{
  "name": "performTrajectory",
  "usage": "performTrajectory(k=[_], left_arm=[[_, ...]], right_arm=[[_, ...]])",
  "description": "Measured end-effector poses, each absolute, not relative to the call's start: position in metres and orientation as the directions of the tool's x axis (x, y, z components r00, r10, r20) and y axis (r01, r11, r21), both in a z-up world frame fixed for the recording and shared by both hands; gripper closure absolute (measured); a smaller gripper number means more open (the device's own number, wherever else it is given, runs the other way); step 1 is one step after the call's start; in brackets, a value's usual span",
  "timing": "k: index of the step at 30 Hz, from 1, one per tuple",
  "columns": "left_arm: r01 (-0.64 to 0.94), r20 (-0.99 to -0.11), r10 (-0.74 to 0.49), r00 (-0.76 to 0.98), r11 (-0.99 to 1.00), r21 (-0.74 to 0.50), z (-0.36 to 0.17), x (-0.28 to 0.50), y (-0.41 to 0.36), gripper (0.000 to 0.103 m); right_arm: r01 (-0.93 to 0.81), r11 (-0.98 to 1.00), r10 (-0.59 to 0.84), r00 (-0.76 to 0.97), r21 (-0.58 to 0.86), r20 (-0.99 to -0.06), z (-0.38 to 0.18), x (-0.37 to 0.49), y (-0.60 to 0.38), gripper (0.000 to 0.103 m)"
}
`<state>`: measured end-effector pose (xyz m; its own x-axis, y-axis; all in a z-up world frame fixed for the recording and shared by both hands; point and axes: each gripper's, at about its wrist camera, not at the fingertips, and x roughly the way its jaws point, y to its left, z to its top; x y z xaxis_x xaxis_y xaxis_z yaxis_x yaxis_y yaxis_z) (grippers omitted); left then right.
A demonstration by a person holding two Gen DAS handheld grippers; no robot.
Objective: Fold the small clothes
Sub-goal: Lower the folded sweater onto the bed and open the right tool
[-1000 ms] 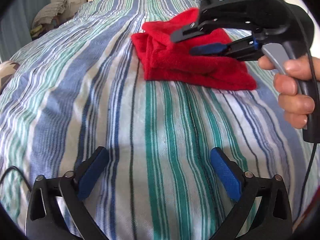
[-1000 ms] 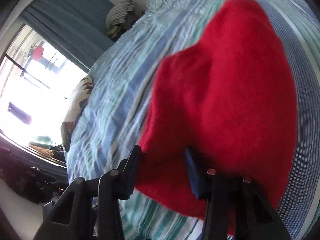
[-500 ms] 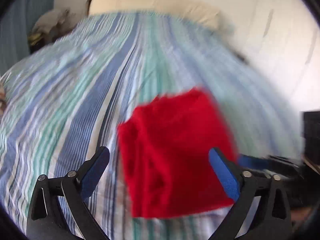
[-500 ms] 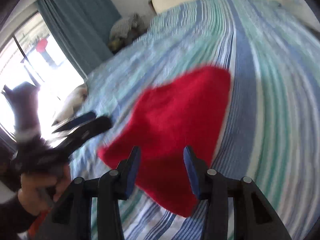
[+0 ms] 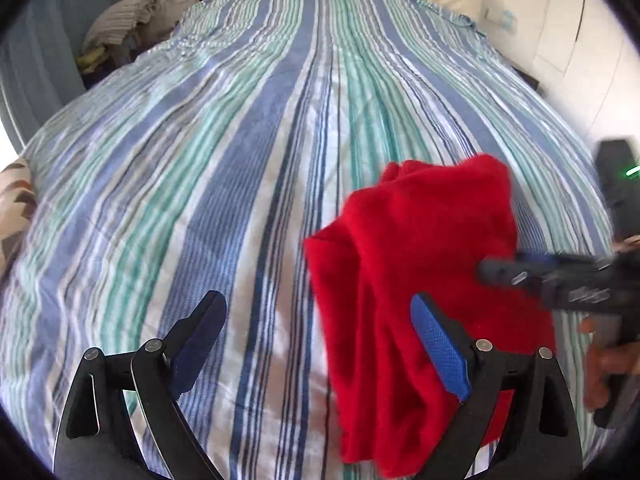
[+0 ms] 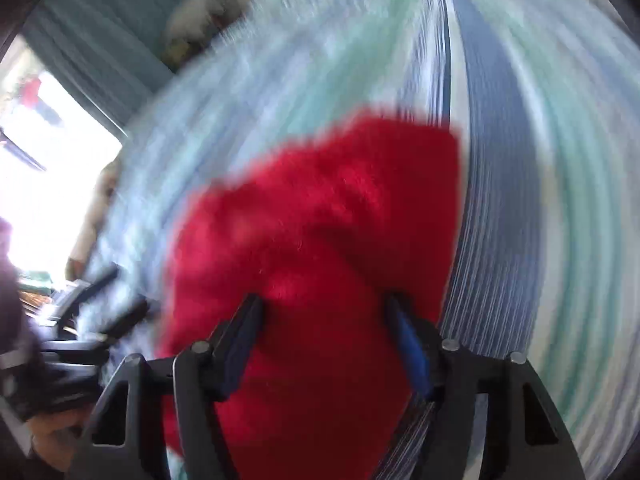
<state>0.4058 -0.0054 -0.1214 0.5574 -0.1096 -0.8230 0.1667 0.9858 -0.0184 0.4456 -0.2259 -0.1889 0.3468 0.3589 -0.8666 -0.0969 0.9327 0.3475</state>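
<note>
From the left gripper's camera, the left gripper (image 5: 316,344) hangs over the striped bedspread (image 5: 224,168) with its fingers (image 5: 200,328) spread about as wide as they go and nothing between the pads; only bare stripes show in the gap. At about four o'clock from the middle of that view lies the red cloth (image 5: 400,272), a small fuzzy garment bunched and partly doubled over on the bed, its near part passing behind the left gripper's right-hand finger. Farther right, at three o'clock, the right gripper (image 5: 560,280) comes in blurred at the cloth's edge, a hand (image 5: 608,364) around its handle.

From the right gripper's own camera, the right gripper (image 6: 324,336) has red cloth (image 6: 320,220) filling the space between its fingers (image 6: 408,340), which are opening at this moment. Whether the pads still press the fabric I cannot tell; the picture is smeared.

The cloth looks light, soft and limp, a fleecy knit that will sag and fold wherever it is lifted, not slippery and not fragile. I would judge an edge or corner of a single layer the best hold, at the far side near twelve o'clock of the bundle, since pinching the thick bunched middle would drag several layers together.
</note>
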Motion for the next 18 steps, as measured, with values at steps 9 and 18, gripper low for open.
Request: performTrajectory(k=[9,18], left_arm=[[0.157,-0.76,-0.082,0.645,0.987,0.027,-0.085,0.375,0.003,0.005],[0.176,-0.729,-0.086,0.679,0.983,0.048,-0.063,0.365,-0.002,0.005]], right_arm=[[-0.129,0.936,0.337,0.595,0.327,-0.73,-0.102,0.378,-0.229,0.02],[-0.133,0.936,0.338,0.593,0.326,-0.731,-0.094,0.35,-0.234,0.02]])
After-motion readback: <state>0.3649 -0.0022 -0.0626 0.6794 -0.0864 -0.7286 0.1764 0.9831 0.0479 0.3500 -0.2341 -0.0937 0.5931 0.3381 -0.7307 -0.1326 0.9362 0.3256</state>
